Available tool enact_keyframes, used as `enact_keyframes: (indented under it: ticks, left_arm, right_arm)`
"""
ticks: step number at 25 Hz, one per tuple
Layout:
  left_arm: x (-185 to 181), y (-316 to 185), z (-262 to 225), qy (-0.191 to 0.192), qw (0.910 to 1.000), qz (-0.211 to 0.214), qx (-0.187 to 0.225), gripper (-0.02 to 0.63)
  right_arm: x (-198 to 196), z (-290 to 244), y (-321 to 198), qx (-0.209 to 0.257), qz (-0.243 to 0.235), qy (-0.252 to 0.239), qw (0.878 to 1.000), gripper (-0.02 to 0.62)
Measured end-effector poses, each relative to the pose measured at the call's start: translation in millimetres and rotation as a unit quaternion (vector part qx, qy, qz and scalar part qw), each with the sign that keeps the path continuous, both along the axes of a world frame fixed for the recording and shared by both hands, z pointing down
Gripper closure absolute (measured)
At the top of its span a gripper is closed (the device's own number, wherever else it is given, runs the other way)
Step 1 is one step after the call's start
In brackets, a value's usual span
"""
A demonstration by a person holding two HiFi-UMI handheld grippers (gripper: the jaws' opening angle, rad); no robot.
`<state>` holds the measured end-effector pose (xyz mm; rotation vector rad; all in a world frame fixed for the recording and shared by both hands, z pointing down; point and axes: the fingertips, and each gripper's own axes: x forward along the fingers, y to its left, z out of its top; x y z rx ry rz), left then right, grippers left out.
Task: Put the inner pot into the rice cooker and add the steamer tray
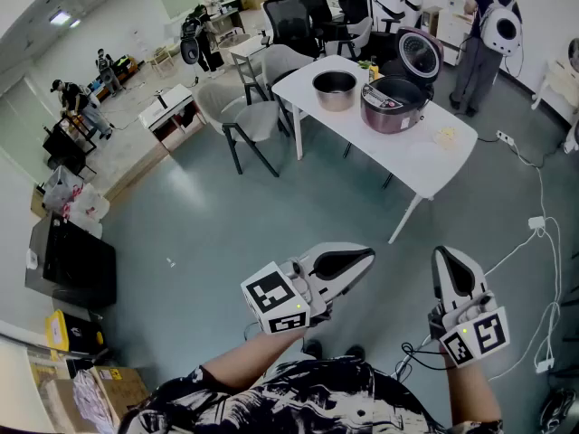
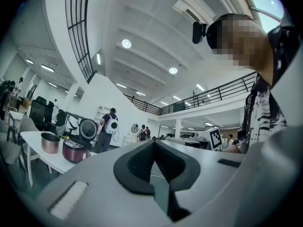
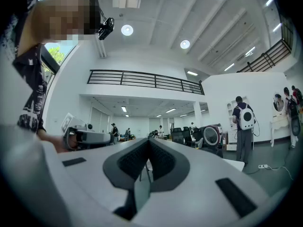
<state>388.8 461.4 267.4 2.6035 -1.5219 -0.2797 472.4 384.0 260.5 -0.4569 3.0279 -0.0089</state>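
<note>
The maroon rice cooker point(image 1: 395, 104) stands on the white table point(image 1: 362, 138) with its lid point(image 1: 421, 54) raised. The metal inner pot point(image 1: 336, 89) sits on the table just left of it. A pale round thing point(image 1: 423, 158) lies near the table's near end; I cannot tell what it is. Both grippers hang over the floor, well short of the table. My left gripper point(image 1: 366, 258) is shut and empty, and so is my right gripper point(image 1: 445, 255). In the left gripper view the shut tips point(image 2: 154, 142) point past the cooker point(image 2: 75, 150) and pot point(image 2: 49, 143). The right gripper point(image 3: 149, 140) has the cooker lid point(image 3: 210, 136) ahead to its right.
Grey chairs point(image 1: 249, 116) stand at the table's left side. A person with a white backpack point(image 1: 488, 34) stands beyond the table. Cables and a power strip point(image 1: 537, 224) lie on the floor at right. A black box point(image 1: 77, 265) and cartons sit at left.
</note>
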Motion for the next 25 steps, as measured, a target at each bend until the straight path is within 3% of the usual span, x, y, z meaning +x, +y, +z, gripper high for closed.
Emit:
enact_keyframes:
  ticks: [17,18,19,20,25]
  left_arm:
    - [-4.3,-0.3,1.2,0.004,1.0,-0.007,0.005,0.601]
    - [-5.9,0.4,-0.5,0.002,0.9999,-0.01,0.009,0.601]
    - [-7.5,1.5,-2.5,-0.001,0.9998,-0.012,0.013,0.601]
    - [-8.8,2.8,-4.7,-0.005,0.9997,-0.014,0.017,0.601]
    - [-9.5,8.2,-8.1,-0.008,0.9996,-0.01,0.025,0.601]
  right_arm:
    - [-5.9,3.3,-1.1,-0.009,-0.021,-0.007,1.0,0.597]
    - [-9.2,4.6,-0.6,-0.015,-0.034,-0.008,0.999,0.546]
    - [-12.8,5.7,-0.3,-0.023,-0.047,-0.009,0.999,0.261]
    - [-15.3,6.5,-1.0,-0.029,-0.054,-0.01,0.998,0.213]
    - [-16.9,-2.1,-2.9,-0.004,-0.043,-0.024,0.999,0.156]
